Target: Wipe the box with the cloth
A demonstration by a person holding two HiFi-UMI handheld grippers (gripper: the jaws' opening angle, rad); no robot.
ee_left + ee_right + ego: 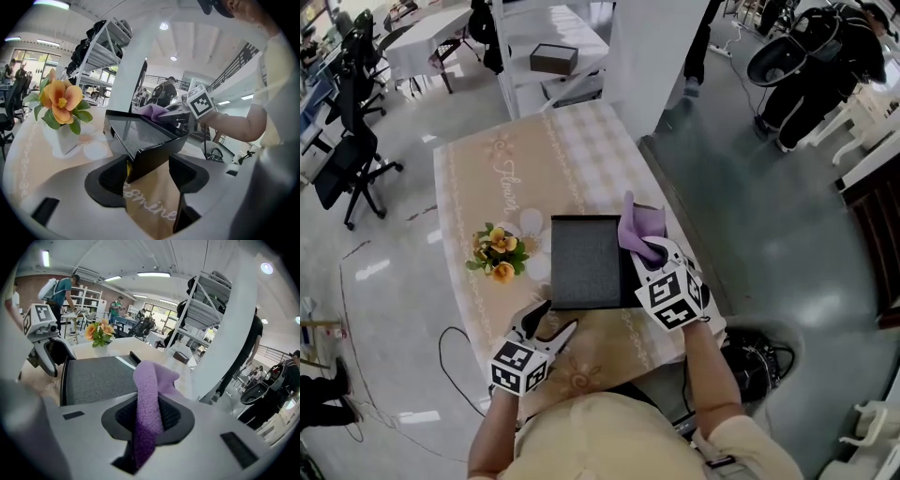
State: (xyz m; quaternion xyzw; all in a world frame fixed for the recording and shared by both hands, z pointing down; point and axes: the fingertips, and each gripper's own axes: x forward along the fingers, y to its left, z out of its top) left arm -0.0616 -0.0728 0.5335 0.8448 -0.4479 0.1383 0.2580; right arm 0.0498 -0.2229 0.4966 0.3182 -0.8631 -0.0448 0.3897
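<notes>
Nearest, the left gripper [559,317] has its jaws apart around the near left corner of the black box [586,262]. Further on, the right gripper [654,253] pinches the purple cloth [639,225] at the box's far right edge. Flowers [499,251] stand left of the box on the table [487,178].

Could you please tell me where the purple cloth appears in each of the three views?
Head view: purple cloth right of centre, at the black box's far right corner.
Left gripper view: upper centre, behind the black box.
Right gripper view: bottom centre, clamped in the right hand-held gripper.
Shared landmark: the black box, seen in all three.
</notes>
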